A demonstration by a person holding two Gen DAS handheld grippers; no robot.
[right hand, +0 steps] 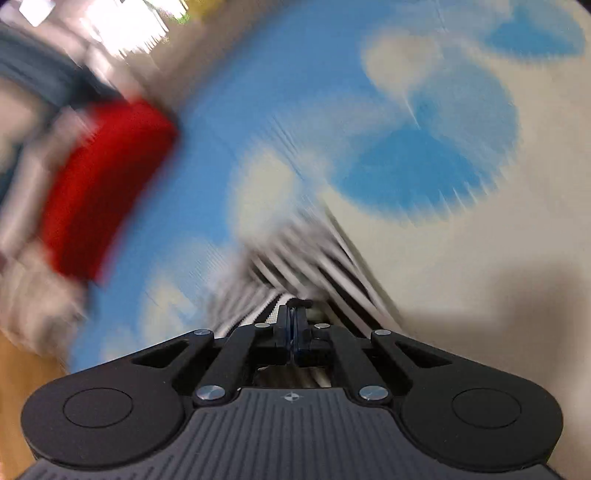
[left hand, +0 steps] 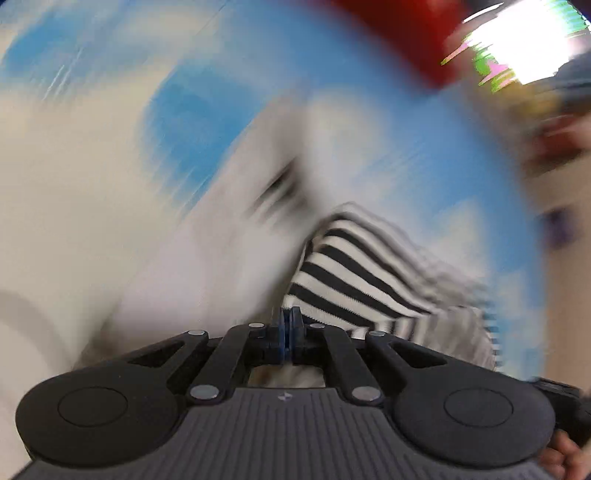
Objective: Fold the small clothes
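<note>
Striped top pinched by my left gripper and right gripper, both clamped (blurry); folding barely begun, I'd say.

Both wrist views look steeply down, close over striped cloth.

- Under everything I saw a blue and cream patterned mat, its blotchy shapes smeared by blur in both wrist views.
- A red block-like thing lay on the mat toward the left of my right view, and showed again at the top of my left view; I could not tell what it was.
- A bright window-like glare burned in the far background.
- A strip of wooden floor showed beside the mat's edge.
</note>
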